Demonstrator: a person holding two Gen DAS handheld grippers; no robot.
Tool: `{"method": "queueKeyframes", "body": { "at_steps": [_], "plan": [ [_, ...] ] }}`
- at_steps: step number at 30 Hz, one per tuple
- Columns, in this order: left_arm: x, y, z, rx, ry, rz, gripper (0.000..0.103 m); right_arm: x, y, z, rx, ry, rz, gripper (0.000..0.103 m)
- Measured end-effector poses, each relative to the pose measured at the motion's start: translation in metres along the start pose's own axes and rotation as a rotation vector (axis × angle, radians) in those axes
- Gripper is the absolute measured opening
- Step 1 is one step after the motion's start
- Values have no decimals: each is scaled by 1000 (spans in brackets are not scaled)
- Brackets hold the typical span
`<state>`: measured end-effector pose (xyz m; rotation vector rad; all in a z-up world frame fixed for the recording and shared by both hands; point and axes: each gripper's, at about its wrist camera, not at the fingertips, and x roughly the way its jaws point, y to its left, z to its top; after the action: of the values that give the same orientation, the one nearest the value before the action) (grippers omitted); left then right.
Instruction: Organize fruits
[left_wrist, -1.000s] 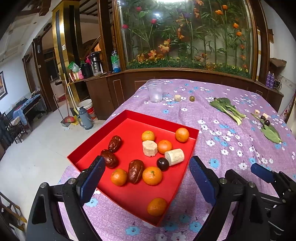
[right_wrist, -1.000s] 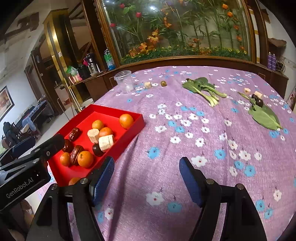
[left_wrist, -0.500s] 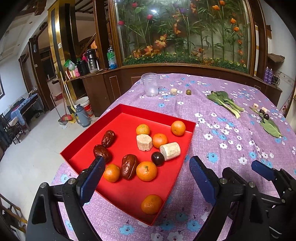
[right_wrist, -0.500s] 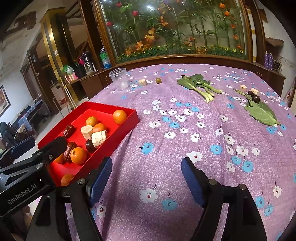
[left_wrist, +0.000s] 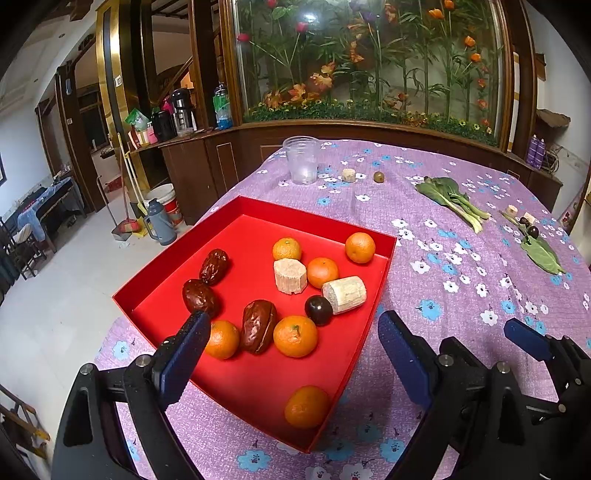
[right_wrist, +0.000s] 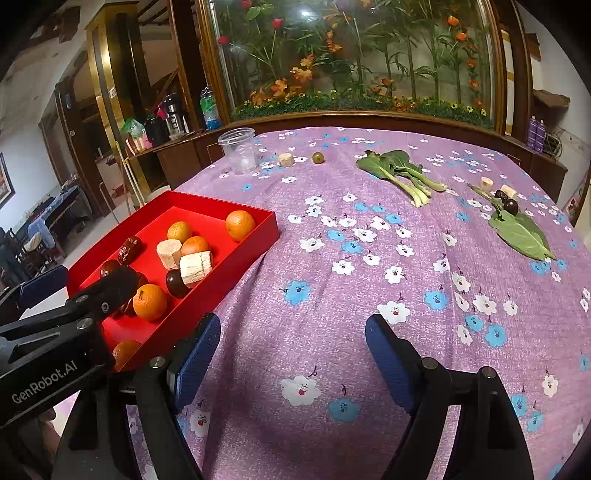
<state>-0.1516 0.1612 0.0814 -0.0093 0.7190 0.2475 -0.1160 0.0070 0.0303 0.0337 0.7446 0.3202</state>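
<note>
Tray (left_wrist: 192, 236), red, sits at the table's left edge, loaded with oranges (left_wrist: 294, 336), dates (left_wrist: 258, 325), pale cane chunks (left_wrist: 290, 270) and one dark plum (left_wrist: 318, 310). Left gripper (left_wrist: 291, 345) has edged closer over its near rim than a second ago, jaws wide, empty. Right gripper (right_wrist: 291, 350) hovers over bare purple cloth (right_wrist: 332, 288), jaws spread, empty. Strays remain far right: green fruit (right_wrist: 318, 157), greens (right_wrist: 399, 170), leaf (right_wrist: 521, 232). Sorting looks unfinished.

Left wrist view looks forward and down, red tray (left_wrist: 384, 258) close between its jaws. Right wrist view faces the tablecloth (right_wrist: 332, 258); tray left of its jaws. Both share tray and table.
</note>
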Motion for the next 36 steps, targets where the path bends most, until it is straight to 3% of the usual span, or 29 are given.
{"method": "queueKeyframes", "body": {
  "at_steps": [17,21,25,27,31,36],
  "plan": [
    [-8,10,-5,-21,-21,1,92,-11,16,-5,-54,-30,-21,89],
    [-32,12,-5,-35,-131,48,92,-17,18,-6,-66,-48,-23,90],
    [-82,16,-4,-53,-363,105,103,-25,21,-6,-79,-78,-22,90],
    [-93,21,-3,-71,-393,102,103,-32,22,-6,-82,-100,-11,90],
    [-89,27,2,-103,-328,120,103,-42,24,-5,-94,-134,-3,93],
    [-76,27,1,-102,-244,86,103,-46,30,-6,-115,-141,4,94]
  ]
}}
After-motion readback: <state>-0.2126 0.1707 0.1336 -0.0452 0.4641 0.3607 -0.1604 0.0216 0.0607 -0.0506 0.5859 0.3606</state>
